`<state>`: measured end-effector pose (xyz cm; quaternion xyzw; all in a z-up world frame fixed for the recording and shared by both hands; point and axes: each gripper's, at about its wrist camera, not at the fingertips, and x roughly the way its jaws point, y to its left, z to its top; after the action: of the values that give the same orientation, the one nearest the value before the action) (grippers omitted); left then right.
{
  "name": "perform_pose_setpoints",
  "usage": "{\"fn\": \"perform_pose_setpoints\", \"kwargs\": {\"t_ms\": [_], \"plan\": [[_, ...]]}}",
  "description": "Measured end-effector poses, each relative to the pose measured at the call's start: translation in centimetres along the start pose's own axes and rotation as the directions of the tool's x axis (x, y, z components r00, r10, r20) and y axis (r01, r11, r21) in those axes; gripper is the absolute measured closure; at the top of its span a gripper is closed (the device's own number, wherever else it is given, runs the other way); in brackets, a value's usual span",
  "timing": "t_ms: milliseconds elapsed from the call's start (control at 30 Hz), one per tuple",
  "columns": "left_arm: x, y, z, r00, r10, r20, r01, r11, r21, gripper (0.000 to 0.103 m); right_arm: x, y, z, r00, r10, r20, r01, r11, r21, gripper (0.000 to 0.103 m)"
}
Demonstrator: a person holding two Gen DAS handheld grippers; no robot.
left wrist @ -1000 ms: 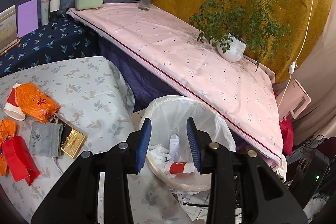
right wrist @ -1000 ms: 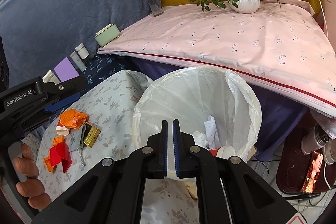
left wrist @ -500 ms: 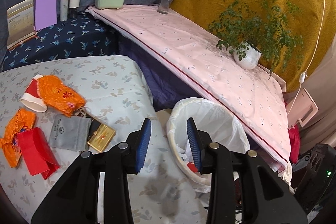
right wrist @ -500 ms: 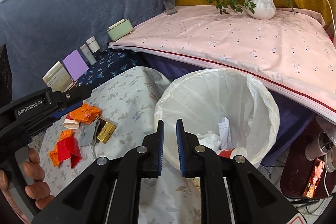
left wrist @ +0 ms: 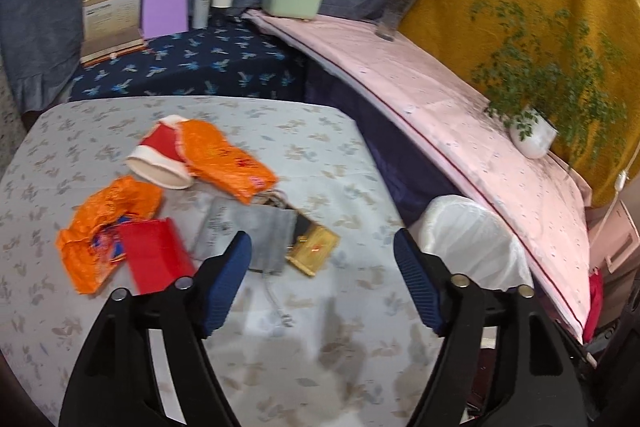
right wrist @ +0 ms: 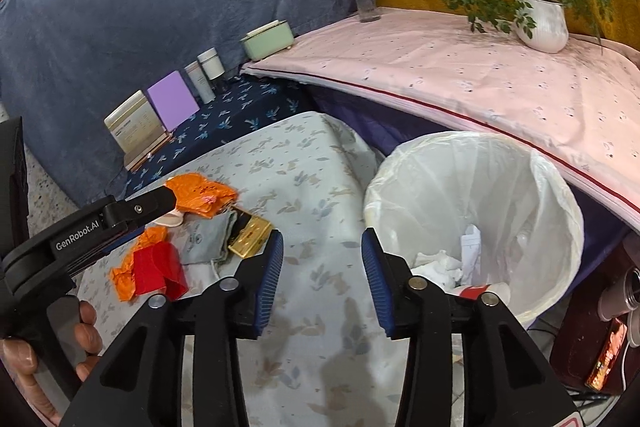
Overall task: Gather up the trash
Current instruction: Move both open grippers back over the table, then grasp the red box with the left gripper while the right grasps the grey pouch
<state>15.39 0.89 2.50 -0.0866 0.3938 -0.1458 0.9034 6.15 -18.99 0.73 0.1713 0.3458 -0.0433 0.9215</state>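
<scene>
- Left gripper [left wrist: 322,281] has swung off the bin since a second ago and is now hovering over the table [left wrist: 304,359], low centre of its frame. Its jaws are spread much wider than before and holding nothing.
- Right gripper [right wrist: 322,281] was pinched nearly shut a second ago, apparently on a thin pale scrap. It is now standing wide open and empty at bottom centre, over the table edge beside the bin.
- Judgement: one drop looks done and both tools are resetting for the next pick.
- Left view, going left to right, the remaining trash is sitting mid-left on the table:
  - crumpled orange wrapper [left wrist: 100,223]
  - red packet [left wrist: 154,259] overlapping it
  - paper cup [left wrist: 158,157] lying on its side, long axis running upper right to lower left, open mouth pointing lower left
  - second orange wrapper [left wrist: 224,159], long axis running upper left to lower right, touching the cup
- Grey pouch [left wrist: 246,231] and gold box [left wrist: 314,247] are lying just right of the red packet, partly under the left finger [left wrist: 228,281]; whether they count as trash is unclear.
- Bin [right wrist: 472,223], lined with a white bag, is standing at right of the table in both views, already holding tissue and a cup.
- Left gripper is sitting nearest the red packet, likely the next target.
</scene>
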Motion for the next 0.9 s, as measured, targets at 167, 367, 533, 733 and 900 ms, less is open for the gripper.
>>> {"fn": "perform_pose_setpoints", "kwargs": {"t_ms": [167, 367, 533, 733, 900], "plan": [[-0.4, 3.5, -0.6, 0.997, 0.079, -0.007, -0.08, 0.996, -0.043, 0.024, 1.0, 2.3, -0.5, 0.999, 0.03, -0.02, -0.031, 0.999, -0.031, 0.053], [0.0, 7.0, -1.5, 0.988, 0.15, -0.041, -0.153, 0.985, -0.076, 0.021, 2.3, 4.9, -1.1, 0.997, 0.06, -0.051, -0.064, 0.995, -0.071, 0.05], [0.7, 9.0, -2.5, 0.981, 0.176, -0.08, -0.184, 0.978, -0.101, 0.021, 3.5, 6.8, -1.7, 0.994, 0.079, -0.078, -0.087, 0.991, -0.098, 0.05], [2.0, 10.1, -2.8, 0.975, 0.191, -0.111, -0.203, 0.973, -0.11, 0.021, 5.0, 8.4, -2.2, 0.989, 0.095, -0.109, -0.108, 0.987, -0.117, 0.05], [3.6, 11.3, -2.9, 0.967, 0.195, -0.165, -0.22, 0.964, -0.148, 0.021, 6.3, 9.3, -2.4, 0.986, 0.102, -0.133, -0.119, 0.985, -0.125, 0.05]]}}
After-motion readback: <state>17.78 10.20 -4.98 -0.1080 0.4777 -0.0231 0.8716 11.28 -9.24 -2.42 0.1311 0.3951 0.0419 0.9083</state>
